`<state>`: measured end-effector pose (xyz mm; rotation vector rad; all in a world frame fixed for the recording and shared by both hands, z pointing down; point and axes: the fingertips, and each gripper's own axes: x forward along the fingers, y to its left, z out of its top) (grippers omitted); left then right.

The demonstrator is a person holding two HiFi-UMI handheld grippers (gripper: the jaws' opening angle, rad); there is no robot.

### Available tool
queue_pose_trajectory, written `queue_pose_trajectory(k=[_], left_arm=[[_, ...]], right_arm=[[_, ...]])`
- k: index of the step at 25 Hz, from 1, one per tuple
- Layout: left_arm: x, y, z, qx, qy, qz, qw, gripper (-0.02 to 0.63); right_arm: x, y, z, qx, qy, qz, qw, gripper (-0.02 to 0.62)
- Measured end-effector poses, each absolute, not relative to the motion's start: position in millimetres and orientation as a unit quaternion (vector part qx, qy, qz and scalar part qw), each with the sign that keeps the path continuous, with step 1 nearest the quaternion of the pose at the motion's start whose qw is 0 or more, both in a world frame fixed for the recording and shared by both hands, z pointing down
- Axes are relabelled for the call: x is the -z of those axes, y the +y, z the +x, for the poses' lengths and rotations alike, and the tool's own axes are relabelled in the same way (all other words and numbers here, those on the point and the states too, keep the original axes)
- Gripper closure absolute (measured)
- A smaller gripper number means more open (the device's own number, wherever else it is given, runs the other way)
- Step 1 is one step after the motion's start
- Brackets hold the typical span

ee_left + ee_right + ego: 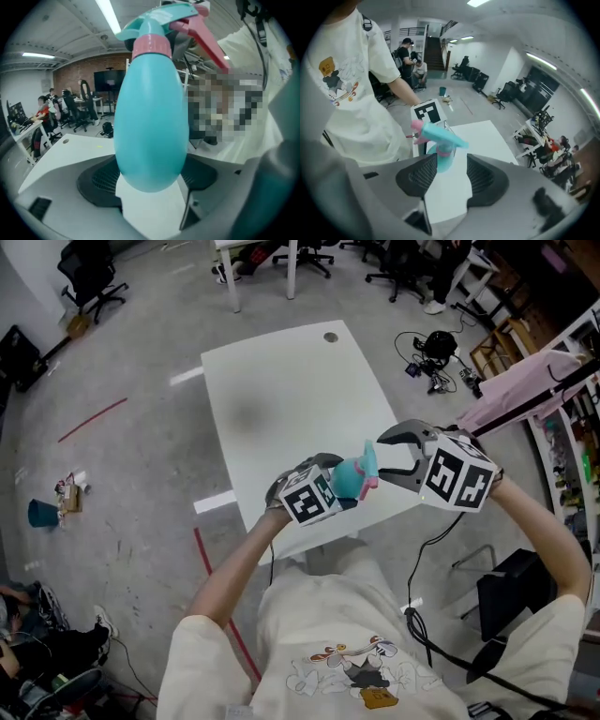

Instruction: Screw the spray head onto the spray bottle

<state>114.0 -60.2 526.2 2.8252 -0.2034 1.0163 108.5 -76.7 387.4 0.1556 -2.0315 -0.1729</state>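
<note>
A teal spray bottle (352, 484) is held in the air over the near edge of the white table (281, 399), with my left gripper (336, 491) shut on its body. In the left gripper view the bottle (150, 117) fills the space between the pads. A pink collar (151, 46) and the teal spray head (164, 18) with its pink trigger sit on its neck. My right gripper (392, 457) stands open just right of the spray head (369, 463). In the right gripper view the spray head (440, 132) lies beyond the fingertips, and the pads do not touch it.
Office chairs and a second table stand at the far end (291, 259). Cables (431, 357) and a pink cloth on a rack (525, 390) are at the right. A teal cup (40, 513) lies on the floor at the left. People sit in the background (412, 61).
</note>
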Motion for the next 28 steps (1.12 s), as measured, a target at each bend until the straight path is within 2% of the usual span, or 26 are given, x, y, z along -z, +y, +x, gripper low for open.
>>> queue_pose_trajectory(k=[5,6,7,8,9,16,19,22,28], left_arm=[[-518.0,-96.6,97.2,-0.293,-0.198,0.931,0.090,0.206],[-519.4,-103.8,92.9,-0.290,-0.221,0.927,0.089,0.204],[-521.8,-110.3,89.3,-0.286,-0.243,0.922,0.089,0.206],[-525.1,-116.2,86.3,-0.281,-0.263,0.918,0.093,0.206],[-529.4,-121.2,84.1,-0.275,-0.281,0.914,0.098,0.204],[-591.8,-140.7,84.8,-0.272,-0.370,0.878,0.135,0.204],[-628.2,-140.6,89.0,-0.270,-0.404,0.859,0.160,0.204],[-657.6,-138.0,90.4,-0.282,-0.425,0.847,0.151,0.204],[-707.2,-147.9,88.4,-0.306,-0.447,0.827,0.150,0.204]], right_arm=[[-398.2,-99.9,122.9,0.032,-0.874,0.182,0.450,0.401],[-400.8,-106.6,127.5,0.033,-0.874,0.215,0.434,0.440],[-404.0,-113.1,132.1,0.037,-0.873,0.249,0.418,0.530],[-408.5,-118.5,135.8,0.040,-0.871,0.279,0.403,0.576],[-414.9,-122.3,138.0,0.038,-0.870,0.303,0.388,0.588],[-489.6,-138.2,136.5,-0.068,-0.866,0.415,0.271,0.588],[-532.0,-136.2,140.1,-0.126,-0.854,0.441,0.245,0.588],[-563.1,-125.4,138.9,-0.172,-0.845,0.457,0.218,0.588],[-626.7,-113.4,144.8,-0.197,-0.821,0.479,0.241,0.588]])
